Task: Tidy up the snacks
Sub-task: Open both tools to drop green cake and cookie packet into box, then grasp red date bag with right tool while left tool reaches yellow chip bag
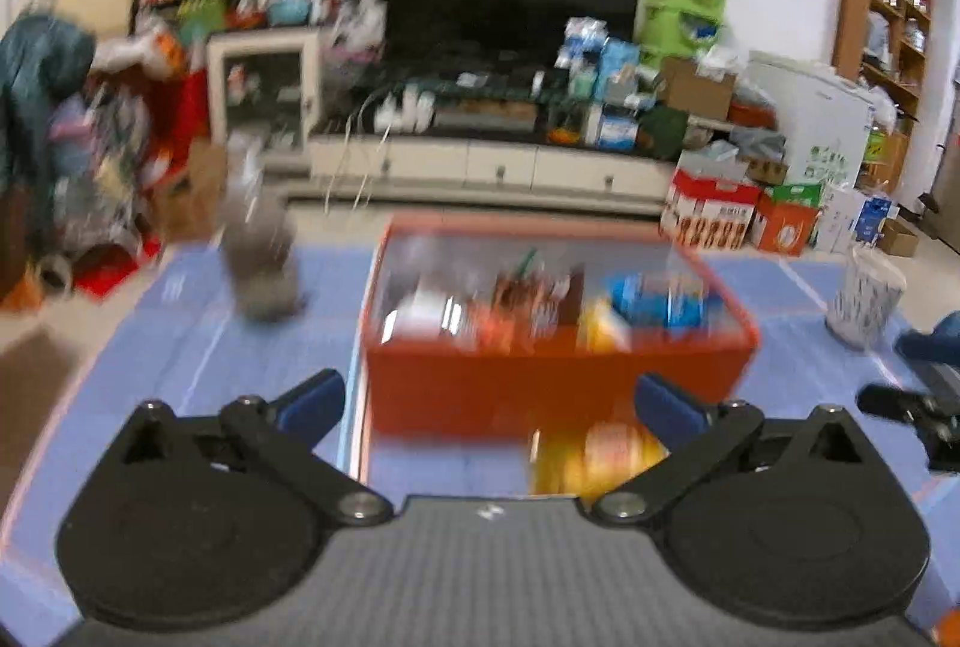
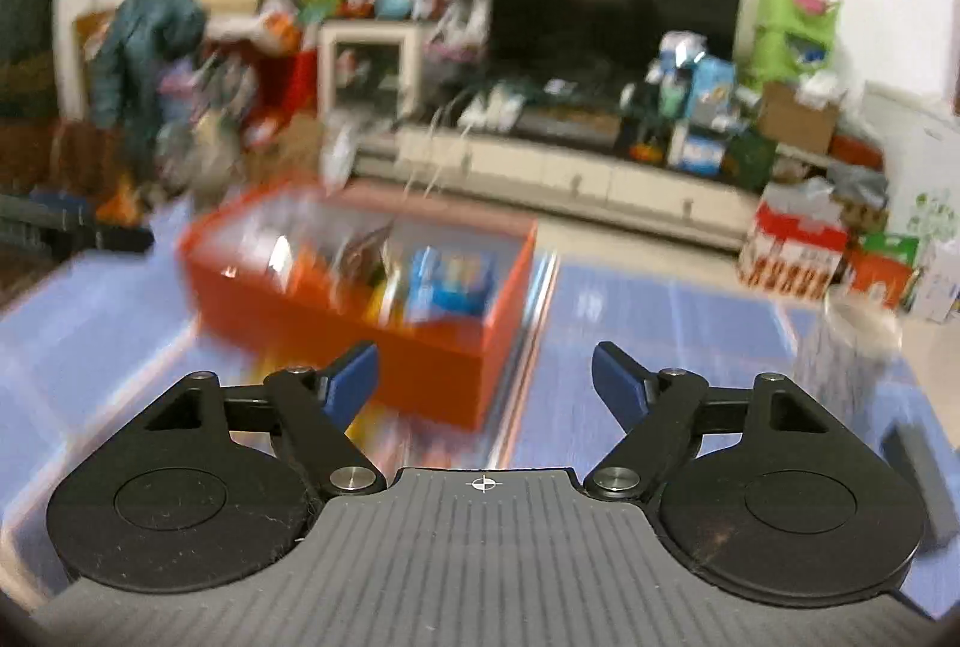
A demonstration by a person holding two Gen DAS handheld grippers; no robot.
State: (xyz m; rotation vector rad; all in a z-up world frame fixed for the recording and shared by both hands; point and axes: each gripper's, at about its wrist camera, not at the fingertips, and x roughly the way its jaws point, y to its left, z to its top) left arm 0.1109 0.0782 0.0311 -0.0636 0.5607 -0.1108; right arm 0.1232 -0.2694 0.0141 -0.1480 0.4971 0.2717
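Note:
An orange box [image 1: 540,383] stands on the blue mat, filled with blurred snack packets, among them a blue one [image 1: 660,299]. A yellow-orange packet [image 1: 594,458] lies on the mat just in front of the box. My left gripper [image 1: 489,401] is open, close before the box's front wall, with nothing pressed between its blue pads. In the right wrist view the same box [image 2: 432,377] lies ahead to the left, with the blue packet [image 2: 456,287] inside. My right gripper [image 2: 486,380] is open and holds nothing, near the box's right corner.
A white patterned cup [image 1: 864,299] stands on the mat to the right, also the cup [image 2: 840,347] in the right view. A blurred grey object [image 1: 264,257] sits left of the box. A TV stand [image 1: 498,161] and cardboard boxes [image 1: 708,215] lie beyond the mat.

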